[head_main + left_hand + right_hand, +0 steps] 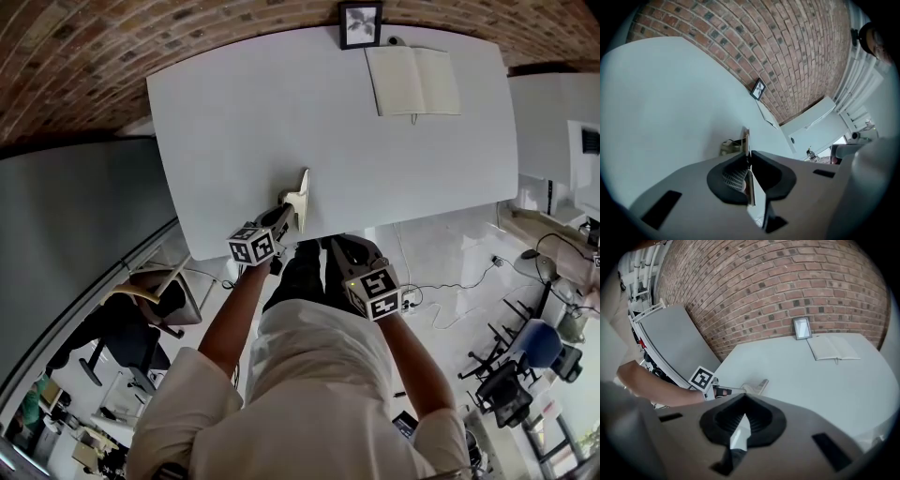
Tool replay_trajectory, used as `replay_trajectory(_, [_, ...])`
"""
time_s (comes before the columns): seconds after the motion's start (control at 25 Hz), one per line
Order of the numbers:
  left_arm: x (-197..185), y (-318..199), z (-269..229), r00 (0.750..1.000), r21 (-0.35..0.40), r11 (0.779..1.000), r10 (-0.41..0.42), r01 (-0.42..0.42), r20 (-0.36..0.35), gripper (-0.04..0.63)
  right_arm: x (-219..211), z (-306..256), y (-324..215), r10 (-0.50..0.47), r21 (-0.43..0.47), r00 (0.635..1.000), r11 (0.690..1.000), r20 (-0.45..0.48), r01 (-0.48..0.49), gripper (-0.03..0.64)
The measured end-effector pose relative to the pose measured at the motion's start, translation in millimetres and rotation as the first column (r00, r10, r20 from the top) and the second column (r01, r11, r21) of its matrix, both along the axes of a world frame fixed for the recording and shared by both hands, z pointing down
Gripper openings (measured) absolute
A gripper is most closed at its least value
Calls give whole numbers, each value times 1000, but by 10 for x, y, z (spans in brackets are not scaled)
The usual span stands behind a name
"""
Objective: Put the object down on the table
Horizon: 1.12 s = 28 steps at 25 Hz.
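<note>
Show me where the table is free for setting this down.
Nearly all of the white table is bare: the whole left half and the middle, from the near edge by the thin cream object in the left gripper up to the far edge. The only crowding is far right, where the open book lies beside the black picture frame.

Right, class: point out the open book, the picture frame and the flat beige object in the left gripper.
open book point(413, 82): head view, centre crease.
picture frame point(361, 25): head view, middle of its picture.
flat beige object point(301, 199): head view, middle of its thin edge.
</note>
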State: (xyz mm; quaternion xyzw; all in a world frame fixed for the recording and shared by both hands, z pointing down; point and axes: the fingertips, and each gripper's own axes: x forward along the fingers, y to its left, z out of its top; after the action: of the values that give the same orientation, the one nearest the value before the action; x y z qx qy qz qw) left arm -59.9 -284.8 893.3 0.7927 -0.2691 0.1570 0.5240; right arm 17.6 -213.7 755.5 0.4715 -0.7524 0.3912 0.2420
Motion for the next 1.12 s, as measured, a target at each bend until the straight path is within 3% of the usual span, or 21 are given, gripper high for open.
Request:
replay_trajectory(0.52, [-30,-28,53,998,23,1000,-9,7,66,75,6,-24,-2,-19,9,1000,1000,-4,19,2])
replay_trajectory(1.12, [-176,-84,-283,995,92,995,-56,48,79,89,71,-299,57,-30,84,998,996,-48,34,2])
